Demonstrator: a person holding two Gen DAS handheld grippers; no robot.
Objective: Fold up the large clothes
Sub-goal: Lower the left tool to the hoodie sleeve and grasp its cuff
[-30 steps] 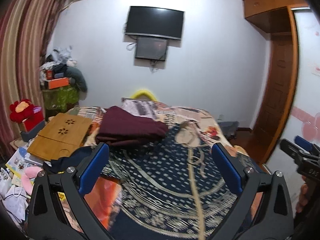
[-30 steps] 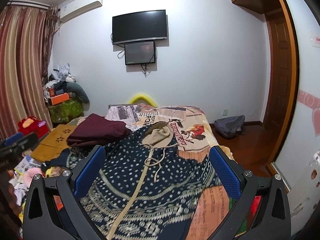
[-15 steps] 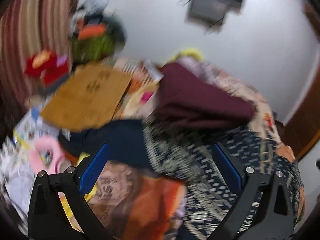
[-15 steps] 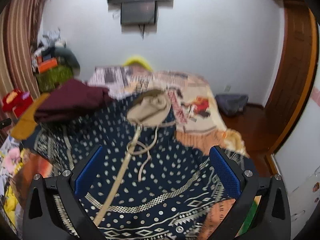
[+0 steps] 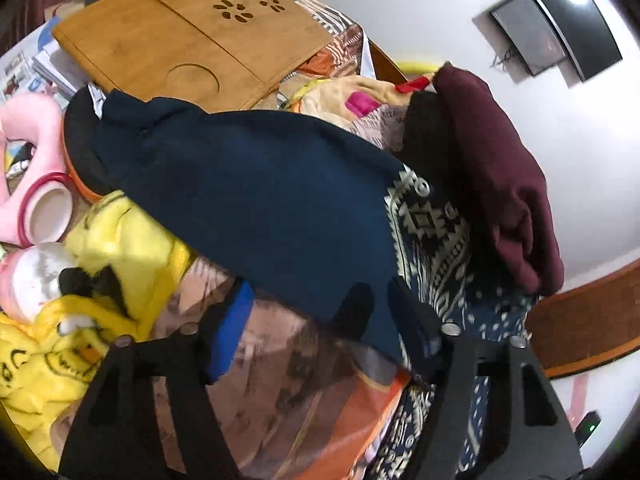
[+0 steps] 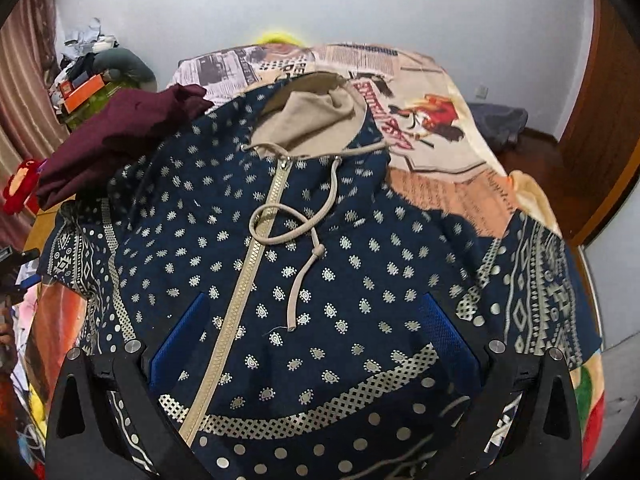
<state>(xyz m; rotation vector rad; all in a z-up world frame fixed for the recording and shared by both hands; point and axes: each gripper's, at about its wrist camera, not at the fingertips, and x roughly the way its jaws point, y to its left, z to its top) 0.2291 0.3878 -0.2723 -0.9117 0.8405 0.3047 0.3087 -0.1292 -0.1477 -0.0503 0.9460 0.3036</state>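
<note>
Clutter crowds the left edge of the bed (image 6: 440, 148): a folded maroon garment (image 5: 500, 168) lies at the far left of the navy patterned zip hoodie (image 6: 320, 264), touching its shoulder, and beyond it in the left wrist view sit a bamboo lap tray (image 5: 192, 28), a pink plush toy (image 5: 28, 160) and a yellow plush toy (image 5: 100, 248). The hoodie is spread front-up across the printed blanket, beige hood toward the far wall, drawstring looped over the zip.

The left gripper (image 5: 320, 320) is at the hoodie's plain navy sleeve (image 5: 260, 200); its jaws are closing with the sleeve's lower edge between them, the pads not clearly pressing yet. The right gripper (image 6: 316, 332) hangs over the hoodie's chest with jaws wide apart, holding nothing.

A second ago both cameras looked level across the room at the wall television; both now tilt steeply down at the cloth, and the left view has rolled, putting the television (image 5: 560, 12) at the upper right.

Print on the blanket is too blurred to read.
</note>
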